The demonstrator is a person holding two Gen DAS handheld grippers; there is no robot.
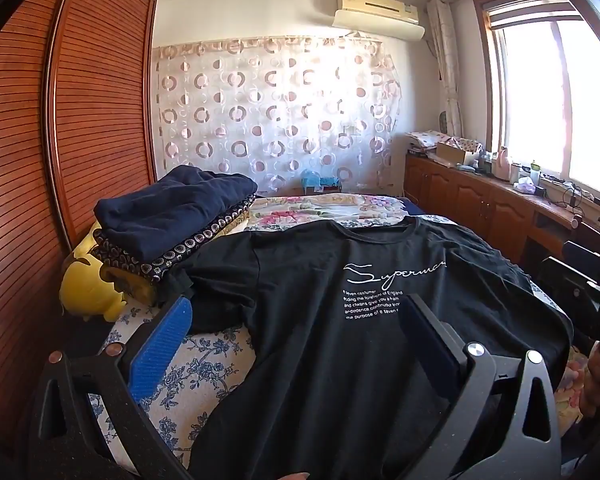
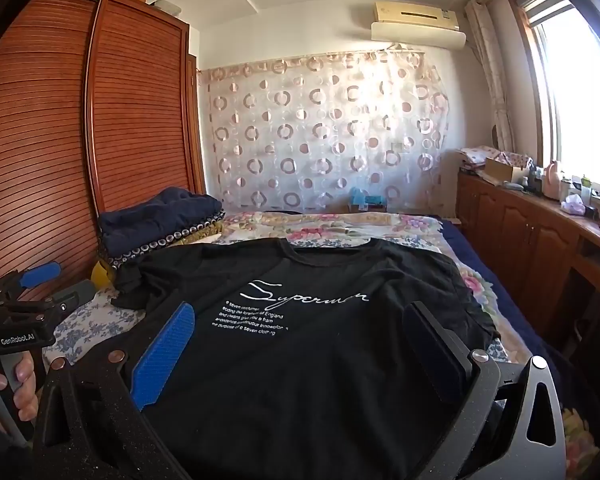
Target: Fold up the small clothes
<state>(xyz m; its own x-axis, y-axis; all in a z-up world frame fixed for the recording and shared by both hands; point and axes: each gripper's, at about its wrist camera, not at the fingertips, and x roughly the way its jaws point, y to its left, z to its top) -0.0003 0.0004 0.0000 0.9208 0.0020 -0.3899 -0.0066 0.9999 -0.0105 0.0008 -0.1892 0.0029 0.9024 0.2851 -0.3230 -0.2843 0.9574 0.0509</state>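
A black T-shirt (image 1: 332,320) with white lettering lies spread face up on the bed, collar at the far end; it fills the middle of the right wrist view too (image 2: 320,344). My left gripper (image 1: 296,316) hovers open above the shirt's left part, its blue pad (image 1: 160,348) over the floral sheet beside the left sleeve. My right gripper (image 2: 300,336) hovers open over the shirt's chest, nothing between its fingers. The left gripper (image 2: 24,292) shows at the left edge of the right wrist view, held by a hand.
A stack of folded dark clothes (image 1: 172,220) sits on a yellow cushion (image 1: 92,288) at the bed's far left, against the wooden wardrobe (image 1: 40,140). Wooden cabinets (image 1: 480,200) with clutter run under the window on the right. A floral bedspread (image 2: 340,228) covers the bed.
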